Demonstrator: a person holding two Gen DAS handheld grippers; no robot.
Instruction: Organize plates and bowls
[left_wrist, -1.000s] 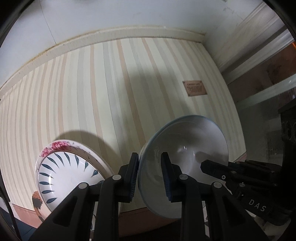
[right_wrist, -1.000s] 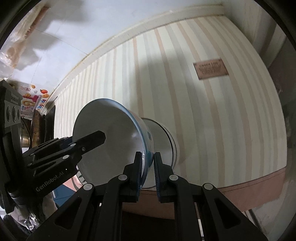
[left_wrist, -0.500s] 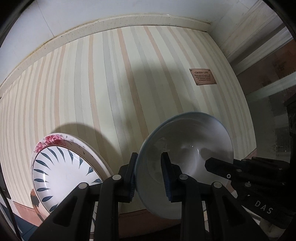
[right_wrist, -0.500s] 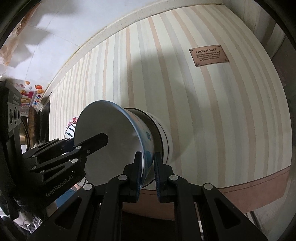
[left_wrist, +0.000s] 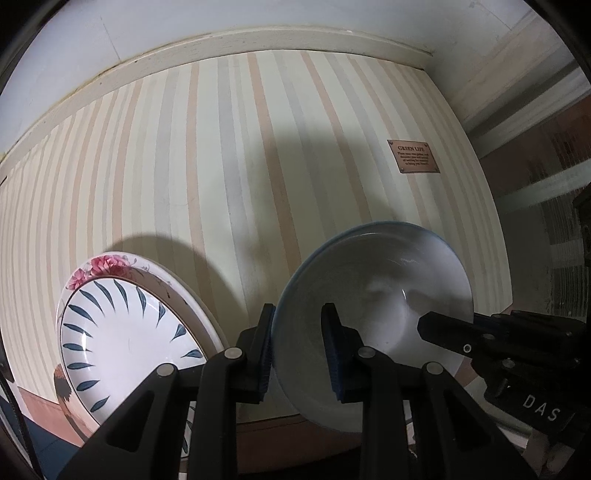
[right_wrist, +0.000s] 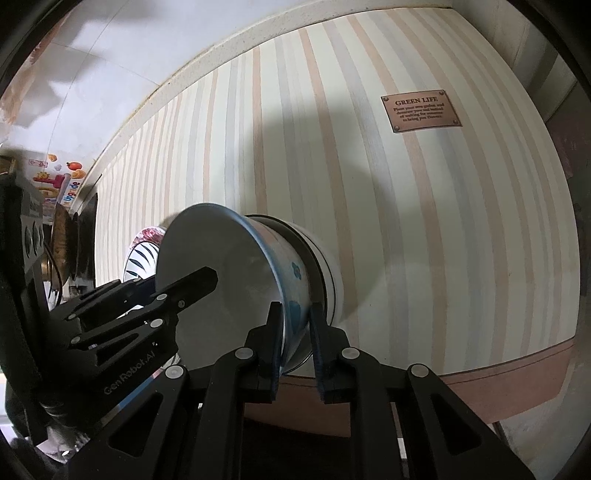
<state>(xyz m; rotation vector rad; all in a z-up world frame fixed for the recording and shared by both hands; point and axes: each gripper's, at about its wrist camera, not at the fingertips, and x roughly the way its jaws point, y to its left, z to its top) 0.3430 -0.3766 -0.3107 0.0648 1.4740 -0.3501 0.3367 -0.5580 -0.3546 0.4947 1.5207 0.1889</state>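
A pale blue bowl (left_wrist: 373, 295) with blue flower marks sits nested on a white bowl (right_wrist: 325, 266) on the striped tablecloth. My left gripper (left_wrist: 297, 347) straddles its near rim with a clear gap on the inner side. My right gripper (right_wrist: 297, 343) straddles the rim on the opposite side, its pads slightly apart from the wall. The bowl also shows in the right wrist view (right_wrist: 229, 273). A white plate with blue leaf marks (left_wrist: 122, 343) lies on a rose-rimmed plate to the left.
A brown "GREEN LIFE" label (left_wrist: 413, 156) is sewn on the striped tablecloth (left_wrist: 221, 166). The table's front edge runs just below the bowls. A white wall stands behind. Clutter and colourful packaging (right_wrist: 55, 181) sit at far left.
The blue bowl has come down and settled onto the white bowl. The right gripper's fingers have opened a little off the rim. Both grippers moved lower toward the table.
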